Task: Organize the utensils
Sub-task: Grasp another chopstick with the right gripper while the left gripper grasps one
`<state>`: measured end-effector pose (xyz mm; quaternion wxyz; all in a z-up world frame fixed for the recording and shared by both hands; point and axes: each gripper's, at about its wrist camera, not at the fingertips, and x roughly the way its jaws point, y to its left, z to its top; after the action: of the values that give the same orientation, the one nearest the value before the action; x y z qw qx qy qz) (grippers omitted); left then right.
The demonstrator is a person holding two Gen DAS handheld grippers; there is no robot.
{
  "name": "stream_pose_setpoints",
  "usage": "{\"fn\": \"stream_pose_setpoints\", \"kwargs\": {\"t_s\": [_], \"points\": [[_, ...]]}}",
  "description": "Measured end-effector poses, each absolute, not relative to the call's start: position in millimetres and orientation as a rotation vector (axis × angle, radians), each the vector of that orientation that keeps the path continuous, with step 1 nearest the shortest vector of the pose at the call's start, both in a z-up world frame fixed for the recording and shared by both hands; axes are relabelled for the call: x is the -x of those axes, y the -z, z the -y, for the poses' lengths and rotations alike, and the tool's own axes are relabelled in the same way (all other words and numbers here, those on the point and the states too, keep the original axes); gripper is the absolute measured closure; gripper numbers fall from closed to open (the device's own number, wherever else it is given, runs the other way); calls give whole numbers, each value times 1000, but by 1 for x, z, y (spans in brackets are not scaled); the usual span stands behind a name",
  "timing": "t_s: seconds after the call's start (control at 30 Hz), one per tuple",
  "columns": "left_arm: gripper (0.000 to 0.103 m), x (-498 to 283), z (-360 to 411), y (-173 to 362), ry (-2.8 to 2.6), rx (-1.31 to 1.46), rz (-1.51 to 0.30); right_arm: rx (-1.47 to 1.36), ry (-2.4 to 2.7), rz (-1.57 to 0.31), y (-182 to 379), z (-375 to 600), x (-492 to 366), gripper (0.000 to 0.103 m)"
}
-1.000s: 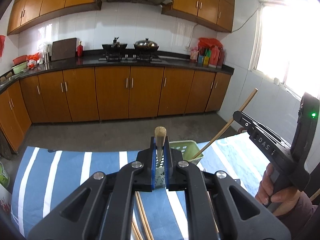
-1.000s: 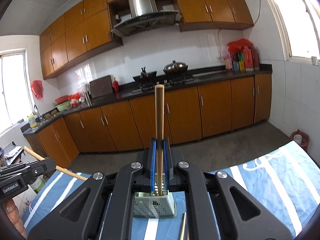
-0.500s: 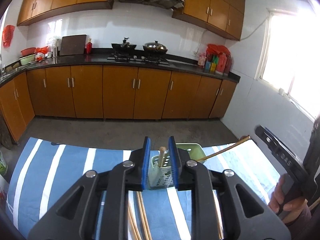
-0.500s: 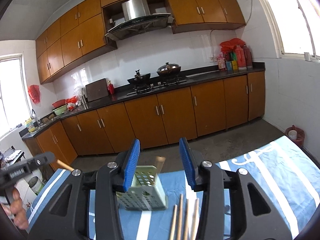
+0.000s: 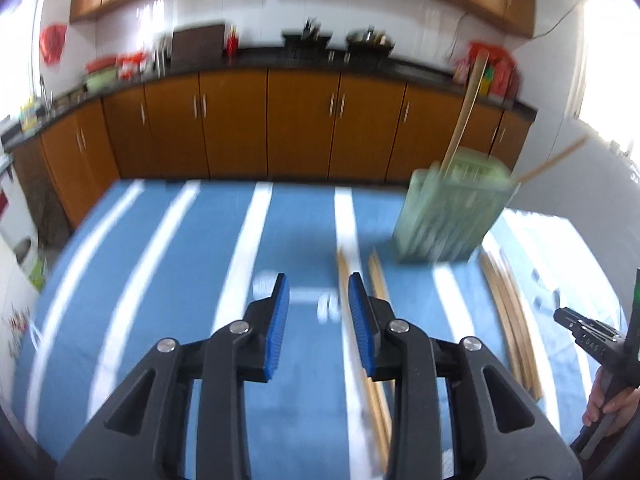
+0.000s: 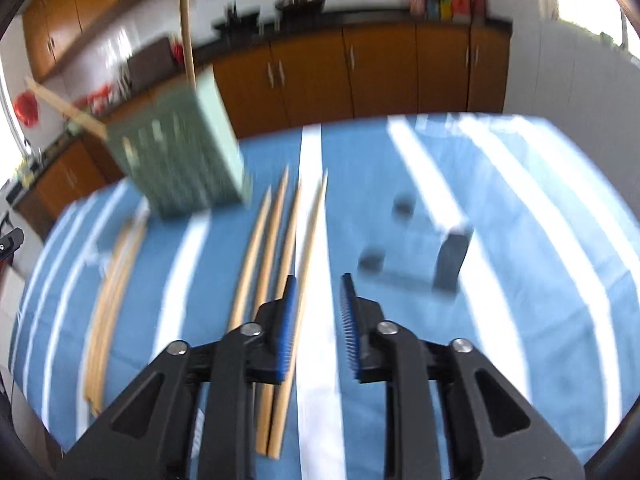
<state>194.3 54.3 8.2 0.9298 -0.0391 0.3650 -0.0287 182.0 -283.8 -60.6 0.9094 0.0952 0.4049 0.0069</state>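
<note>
A pale green slotted holder (image 5: 452, 216) (image 6: 180, 152) stands on the blue striped cloth with two wooden chopsticks (image 5: 464, 112) (image 6: 186, 20) leaning out of it. My left gripper (image 5: 316, 292) hangs low over the cloth, its jaws opening, with nothing pressed between the pads. A loose chopstick (image 5: 343, 276) lies just inside its right pad. My right gripper (image 6: 318, 292) is low over several loose chopsticks (image 6: 272, 260), its jaws closing. One chopstick (image 6: 314, 232) runs along the inner side of its left pad, with no grip visible. Both views are blurred.
More chopsticks lie in a bundle beside the holder (image 5: 508, 320) (image 6: 116, 280). Small dark blurred objects (image 6: 452, 260) sit on the cloth to the right. The other hand-held gripper (image 5: 588, 332) shows at the right edge. Kitchen cabinets (image 5: 300, 120) stand beyond the table.
Each gripper was shut on a chopstick above the holder, then opened and dropped it in. Both have since sunk to the cloth, over the loose chopsticks. The right jaws have narrowed again.
</note>
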Motion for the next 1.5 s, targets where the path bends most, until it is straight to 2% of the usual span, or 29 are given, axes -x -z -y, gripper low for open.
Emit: {"fn": "stream_pose_setpoints", "kwargs": {"t_s": [0.13, 0.37, 0.4, 0.47, 0.5, 0.67, 0.83, 1.33, 1.4, 1.5], "points": [[72, -189, -55, 25, 66, 105, -813, -211, -24, -883, 83, 274, -181, 83], [72, -189, -47, 48, 91, 130, -854, -181, -39, -902, 85, 266, -185, 83], [72, -190, -45, 49, 98, 130, -859, -162, -34, -896, 87, 264, -185, 85], [72, -191, -41, 51, 106, 125, -868, -120, -16, -889, 89, 261, -186, 95], [72, -191, -39, 54, 111, 124, -871, -107, -1, -887, 90, 262, -186, 96], [74, -190, -27, 65, 149, 102, -898, -148, 108, -878, 90, 285, -189, 96], [85, -189, -15, 77, 159, 58, -934, -152, 130, -875, 91, 294, -190, 96], [88, -190, -1, 89, 123, -6, -949, -150, 120, -868, 91, 294, -188, 95], [93, -191, -1, 89, 109, -8, -938, -158, 115, -865, 92, 294, -186, 95], [95, -195, -5, 90, 89, -2, -925, -141, 105, -860, 92, 291, -184, 95]]}}
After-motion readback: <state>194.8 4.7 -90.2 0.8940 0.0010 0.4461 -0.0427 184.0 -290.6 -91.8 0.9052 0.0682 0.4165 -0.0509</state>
